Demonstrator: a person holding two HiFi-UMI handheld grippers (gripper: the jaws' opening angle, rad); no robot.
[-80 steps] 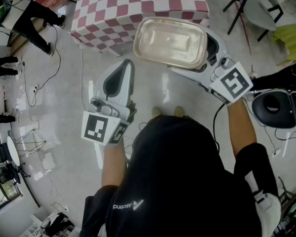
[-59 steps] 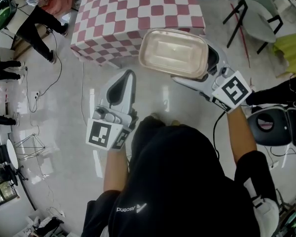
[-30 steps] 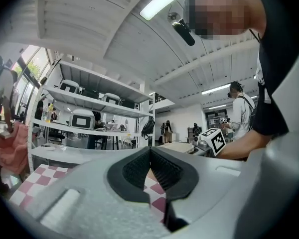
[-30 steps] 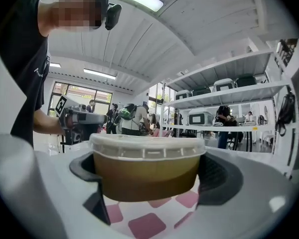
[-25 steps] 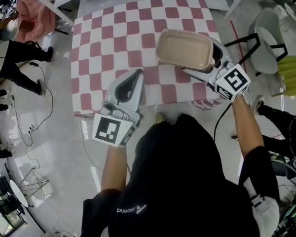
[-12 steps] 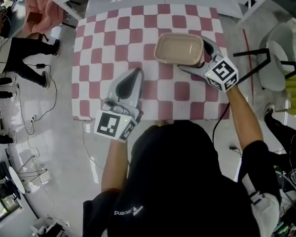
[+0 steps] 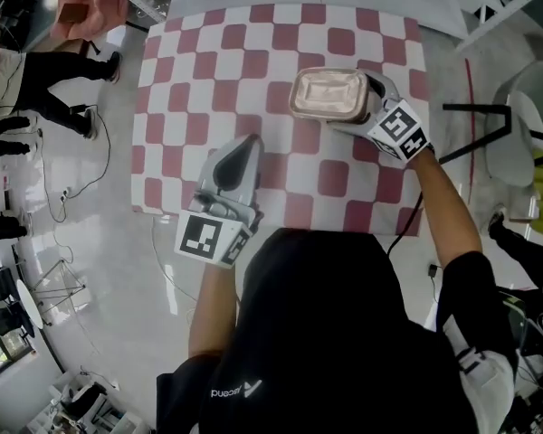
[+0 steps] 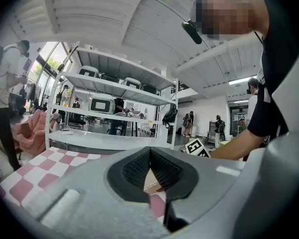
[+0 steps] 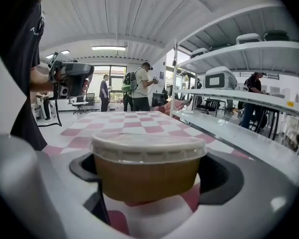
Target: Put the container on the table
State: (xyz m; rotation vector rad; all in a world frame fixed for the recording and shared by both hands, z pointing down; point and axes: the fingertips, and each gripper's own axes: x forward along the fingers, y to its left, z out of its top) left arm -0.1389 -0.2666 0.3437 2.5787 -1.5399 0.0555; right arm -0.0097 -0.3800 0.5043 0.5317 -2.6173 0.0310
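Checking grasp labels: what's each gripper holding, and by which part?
Right gripper clamps the lidded container by opposite side walls, below the rim. Left gripper shut, empty.

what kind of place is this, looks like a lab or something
Probably a lab or workshop hall, not a home: metal shelves carrying boxy machines, cables trailing over a glossy floor, and other people standing about.

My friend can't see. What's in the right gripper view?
The right gripper holds a tan container with a pale lid between its jaws, over a table covered in a pink-and-white checked cloth. Shelves stand at the right, and people stand far behind.
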